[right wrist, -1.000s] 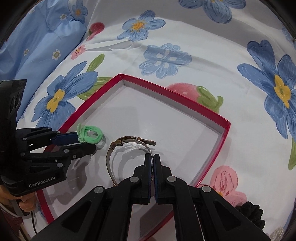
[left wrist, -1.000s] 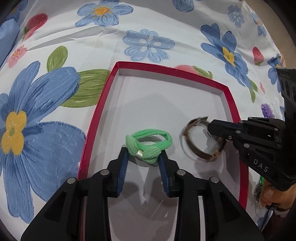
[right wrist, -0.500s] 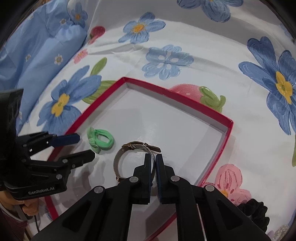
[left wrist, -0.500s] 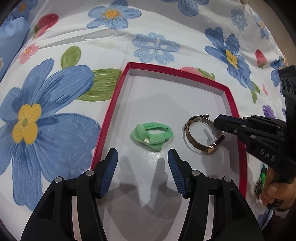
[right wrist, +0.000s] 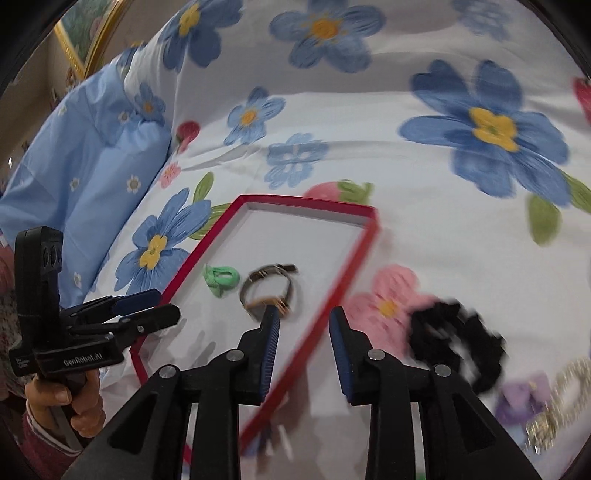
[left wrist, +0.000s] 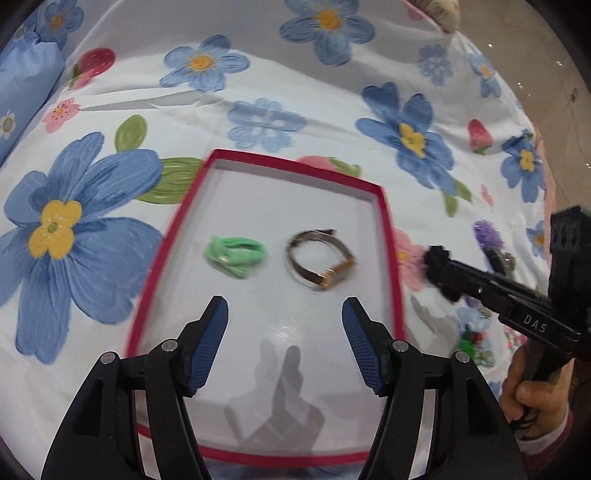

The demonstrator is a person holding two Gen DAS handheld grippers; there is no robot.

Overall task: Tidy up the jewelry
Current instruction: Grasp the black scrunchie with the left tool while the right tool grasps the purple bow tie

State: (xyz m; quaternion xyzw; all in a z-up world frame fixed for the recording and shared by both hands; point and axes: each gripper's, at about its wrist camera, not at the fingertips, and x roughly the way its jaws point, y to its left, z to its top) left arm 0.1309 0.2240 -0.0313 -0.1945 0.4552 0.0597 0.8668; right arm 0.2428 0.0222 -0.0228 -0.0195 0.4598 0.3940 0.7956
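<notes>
Flowered bedding (left wrist: 295, 66), white with big blue blossoms and strawberries, spreads under everything I do. My left gripper (left wrist: 285, 314) stands wide with nothing between its blue pads, its jaws having just been opening, low in the frame over the near floor of the red-rimmed box (left wrist: 388, 236). My right gripper (right wrist: 303, 326) has also just been opening to a narrower gap and holds nothing; it sits astride the box's right rim. Inside the box lie the green hair tie (left wrist: 236, 254) and, just beside it to the right, the bracelet (left wrist: 321, 262), so two pieces look put away. Left to fetch, I judge: the black scrunchie (right wrist: 456, 345) at right, then a purple piece (right wrist: 521, 402) and a sparkly chain (right wrist: 554, 410) at lower right. A blue pillow (right wrist: 92, 173) and a gilt frame (right wrist: 88, 33) fill the upper left.
</notes>
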